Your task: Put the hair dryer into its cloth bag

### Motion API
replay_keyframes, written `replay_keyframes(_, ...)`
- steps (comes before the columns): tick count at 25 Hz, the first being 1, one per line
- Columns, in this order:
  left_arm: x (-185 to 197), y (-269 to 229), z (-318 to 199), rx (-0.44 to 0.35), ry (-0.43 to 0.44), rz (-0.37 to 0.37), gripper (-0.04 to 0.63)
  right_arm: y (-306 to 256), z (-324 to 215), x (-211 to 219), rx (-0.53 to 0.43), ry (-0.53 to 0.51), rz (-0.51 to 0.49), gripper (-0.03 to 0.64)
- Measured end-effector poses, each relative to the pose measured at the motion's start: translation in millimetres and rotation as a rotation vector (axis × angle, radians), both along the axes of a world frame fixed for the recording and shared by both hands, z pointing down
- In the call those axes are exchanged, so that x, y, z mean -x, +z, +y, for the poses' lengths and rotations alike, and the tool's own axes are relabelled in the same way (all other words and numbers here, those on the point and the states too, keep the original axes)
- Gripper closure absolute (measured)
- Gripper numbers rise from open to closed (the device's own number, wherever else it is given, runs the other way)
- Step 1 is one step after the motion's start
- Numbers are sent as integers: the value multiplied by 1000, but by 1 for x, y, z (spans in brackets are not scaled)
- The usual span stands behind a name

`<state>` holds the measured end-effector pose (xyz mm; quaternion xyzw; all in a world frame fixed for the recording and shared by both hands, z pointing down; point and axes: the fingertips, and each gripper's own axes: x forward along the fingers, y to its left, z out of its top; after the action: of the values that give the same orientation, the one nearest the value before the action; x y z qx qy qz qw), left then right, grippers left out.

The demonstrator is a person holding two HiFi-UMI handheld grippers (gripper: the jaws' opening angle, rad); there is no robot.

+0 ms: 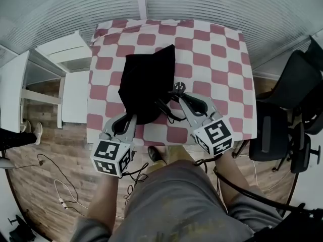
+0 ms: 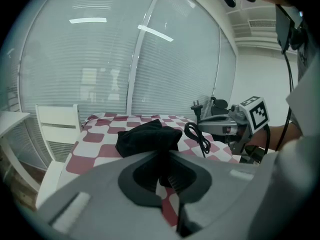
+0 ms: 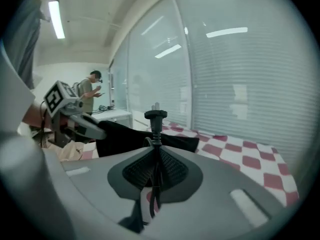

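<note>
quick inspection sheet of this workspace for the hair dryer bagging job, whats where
surface: red and white checked tablecloth, lying flat
job's things: black cloth bag on the cloth; hair dryer body not visible
clutter: nothing seen
grippers: left gripper shut on the bag's edge; right gripper shut on the black power cord just below its black plug
cables: cord loops beside the bag; thin wires on the wooden floor
surroundings: white chair left, black office chairs right, window blinds behind
</note>
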<state>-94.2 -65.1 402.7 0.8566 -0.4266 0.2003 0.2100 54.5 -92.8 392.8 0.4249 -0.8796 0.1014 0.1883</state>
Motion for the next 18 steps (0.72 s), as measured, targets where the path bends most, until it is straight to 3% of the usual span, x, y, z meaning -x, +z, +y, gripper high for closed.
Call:
replay_keyframes(5, 5, -9, -9, 5, -3, 28, 586, -18, 28, 51, -127, -275, 149, 568)
replay_keyframes(10, 8, -13, -11, 11, 3, 29, 586, 1, 50, 80, -156, -431, 341, 568)
replay_keyframes(13, 6, -13, -8, 7, 22, 16, 586, 15, 54, 90, -141, -471, 423, 568)
replay_keyframes(18, 4, -12, 2, -20, 66, -46, 586, 35, 40, 99, -72, -431, 459, 568)
